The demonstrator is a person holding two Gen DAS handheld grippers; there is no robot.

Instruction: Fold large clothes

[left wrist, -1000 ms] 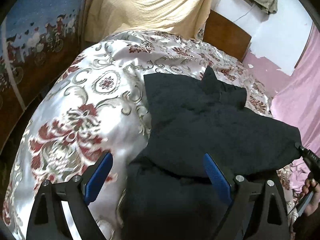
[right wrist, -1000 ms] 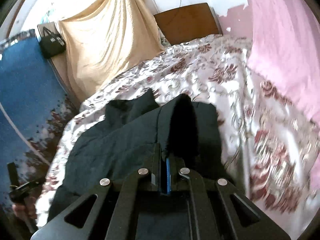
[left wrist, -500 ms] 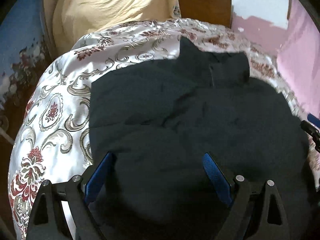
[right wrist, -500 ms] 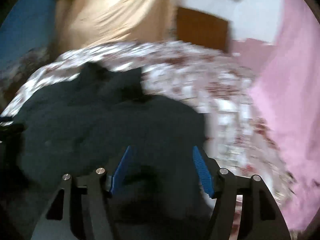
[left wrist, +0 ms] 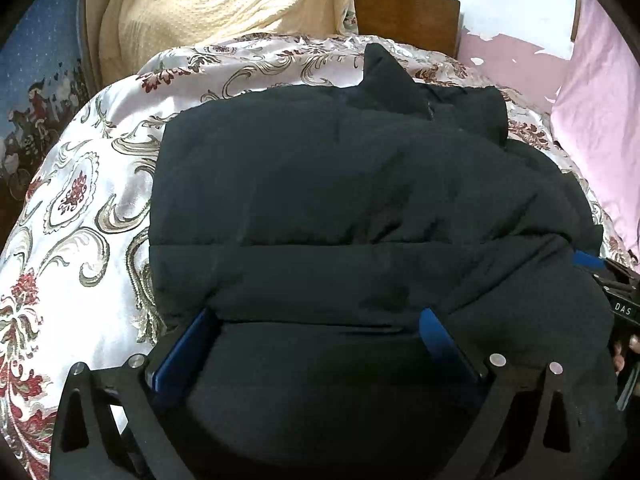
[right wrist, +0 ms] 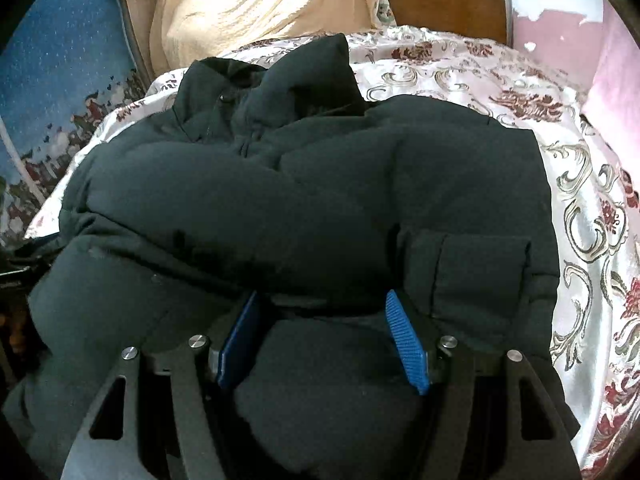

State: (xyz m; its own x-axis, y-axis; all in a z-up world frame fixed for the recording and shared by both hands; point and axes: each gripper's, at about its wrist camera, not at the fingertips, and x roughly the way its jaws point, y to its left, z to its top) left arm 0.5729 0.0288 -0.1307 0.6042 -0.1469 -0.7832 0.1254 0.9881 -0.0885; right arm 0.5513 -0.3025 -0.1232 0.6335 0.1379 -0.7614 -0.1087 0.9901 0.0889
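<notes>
A large black puffer jacket (left wrist: 340, 184) lies on a floral satin bedspread (left wrist: 80, 208), sleeves folded over its body, collar at the far end. It also fills the right wrist view (right wrist: 304, 184). My left gripper (left wrist: 316, 320) is open, its blue pads either side of the jacket's near hem. My right gripper (right wrist: 320, 304) is open too, its pads straddling a bulge of the near hem beside a pocket flap (right wrist: 480, 264). The right gripper's tip shows at the right edge of the left wrist view (left wrist: 600, 272).
The bedspread (right wrist: 580, 184) shows bare to the left and right of the jacket. A cream cloth (left wrist: 224, 12) hangs at the bed's far end beside a wooden headboard (left wrist: 404, 16). A pink curtain (left wrist: 600, 120) lies to the right, a blue patterned wall (left wrist: 36, 60) to the left.
My right gripper, shut on a black fold a second ago, has opened and dropped the fold onto the jacket. Both grippers have moved down over the near hem.
</notes>
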